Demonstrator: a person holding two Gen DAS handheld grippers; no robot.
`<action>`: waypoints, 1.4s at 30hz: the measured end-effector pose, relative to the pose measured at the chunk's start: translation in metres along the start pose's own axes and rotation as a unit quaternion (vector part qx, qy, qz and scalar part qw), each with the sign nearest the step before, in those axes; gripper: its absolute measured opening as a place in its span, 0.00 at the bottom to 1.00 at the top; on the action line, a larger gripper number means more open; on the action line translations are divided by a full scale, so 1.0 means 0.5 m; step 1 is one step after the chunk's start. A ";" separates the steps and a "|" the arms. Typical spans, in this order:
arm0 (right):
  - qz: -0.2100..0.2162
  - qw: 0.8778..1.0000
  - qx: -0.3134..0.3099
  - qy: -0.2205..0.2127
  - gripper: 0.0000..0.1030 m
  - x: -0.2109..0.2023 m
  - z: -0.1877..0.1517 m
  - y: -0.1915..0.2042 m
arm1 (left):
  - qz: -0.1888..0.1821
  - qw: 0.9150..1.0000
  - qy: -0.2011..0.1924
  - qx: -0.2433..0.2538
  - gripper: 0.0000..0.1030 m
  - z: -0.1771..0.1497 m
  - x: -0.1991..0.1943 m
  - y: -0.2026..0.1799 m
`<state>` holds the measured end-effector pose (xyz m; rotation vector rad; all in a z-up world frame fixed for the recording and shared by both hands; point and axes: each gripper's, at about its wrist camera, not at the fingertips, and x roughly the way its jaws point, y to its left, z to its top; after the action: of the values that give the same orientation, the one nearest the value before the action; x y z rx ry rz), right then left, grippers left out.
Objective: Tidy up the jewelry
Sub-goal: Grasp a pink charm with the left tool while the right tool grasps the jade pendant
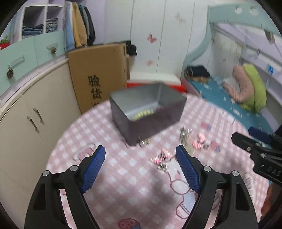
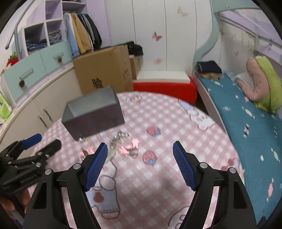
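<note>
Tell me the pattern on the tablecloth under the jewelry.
Pink-and-white check with cartoon prints on the tablecloth, clearest in the right wrist view.

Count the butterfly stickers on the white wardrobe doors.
3 in the right wrist view: a pale one high on the right door, a pink one mid-height, and a faint pink one low down. Others may be hidden behind the cardboard box.
</note>
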<state>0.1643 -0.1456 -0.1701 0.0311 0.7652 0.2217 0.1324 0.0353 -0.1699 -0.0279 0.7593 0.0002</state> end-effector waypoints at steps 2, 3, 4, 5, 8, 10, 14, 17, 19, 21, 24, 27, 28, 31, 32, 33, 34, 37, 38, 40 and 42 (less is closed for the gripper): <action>-0.001 1.000 0.003 0.009 0.72 0.016 -0.010 -0.009 | 0.002 1.000 0.013 0.009 0.74 -0.008 0.023 -0.012; -0.003 1.000 0.005 0.013 0.72 0.022 -0.013 -0.012 | 0.000 1.000 0.023 0.012 0.70 -0.009 0.036 -0.015; -0.003 1.000 0.007 0.016 0.72 0.028 -0.015 -0.013 | -0.003 0.999 0.030 0.013 0.67 -0.010 0.046 -0.018; -0.003 1.000 0.009 0.019 0.72 0.034 -0.019 -0.018 | -0.003 0.999 0.037 0.014 0.65 -0.012 0.054 -0.020; -0.003 1.000 0.013 0.027 0.72 0.049 -0.023 -0.024 | -0.009 0.998 0.055 0.017 0.56 -0.018 0.072 -0.023; -0.001 0.999 0.014 0.030 0.72 0.056 -0.025 -0.024 | -0.011 0.998 0.063 0.023 0.51 -0.022 0.080 -0.022; 0.003 0.999 0.010 0.036 0.72 0.069 -0.027 -0.014 | -0.021 0.997 0.075 0.027 0.43 -0.027 0.087 -0.020; 0.007 0.999 0.005 0.042 0.72 0.079 -0.028 -0.001 | -0.025 0.996 0.078 0.038 0.19 -0.027 0.094 -0.025; 0.011 0.999 0.001 0.045 0.72 0.083 -0.030 0.010 | -0.014 0.996 0.074 0.050 0.11 -0.028 0.098 -0.024; 0.014 0.999 -0.005 0.049 0.72 0.086 -0.033 0.021 | -0.026 0.996 0.077 0.046 0.10 -0.026 0.098 -0.016; 0.020 0.998 -0.011 0.055 0.72 0.092 -0.038 0.041 | -0.045 0.995 0.081 0.028 0.10 -0.025 0.094 0.004; 0.028 0.998 -0.019 0.060 0.72 0.097 -0.045 0.067 | -0.057 0.995 0.080 0.006 0.10 -0.027 0.082 0.032; 0.030 0.997 -0.022 0.062 0.72 0.100 -0.046 0.076 | -0.059 0.995 0.079 0.003 0.10 -0.028 0.078 0.038; 0.036 0.997 -0.024 0.068 0.72 0.112 -0.050 0.103 | -0.059 0.996 0.073 -0.006 0.10 -0.030 0.058 0.063; 0.037 0.997 -0.022 0.071 0.72 0.120 -0.050 0.113 | -0.058 0.996 0.072 -0.009 0.10 -0.031 0.054 0.069; 0.039 0.996 -0.020 0.073 0.71 0.124 -0.051 0.119 | -0.056 0.996 0.071 -0.011 0.10 -0.032 0.050 0.074; 0.039 0.996 -0.018 0.072 0.71 0.127 -0.050 0.123 | -0.057 0.996 0.070 -0.015 0.10 -0.033 0.045 0.083; 0.033 0.997 -0.017 0.072 0.66 0.142 -0.046 0.138 | -0.062 0.996 0.069 -0.021 0.10 -0.035 0.038 0.097; 0.029 0.997 -0.015 0.074 0.64 0.148 -0.044 0.141 | -0.063 0.995 0.068 -0.022 0.10 -0.035 0.037 0.100; 0.017 0.997 -0.020 0.072 0.59 0.158 -0.043 0.148 | -0.070 0.995 0.068 -0.026 0.10 -0.035 0.036 0.106; 0.008 0.997 -0.021 0.072 0.59 0.164 -0.039 0.153 | -0.079 0.994 0.070 -0.029 0.10 -0.031 0.036 0.107</action>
<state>0.1941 -0.0547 -0.2319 -0.0196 0.9032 0.2572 0.1343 0.0880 -0.1951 -0.1444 0.8954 -0.1309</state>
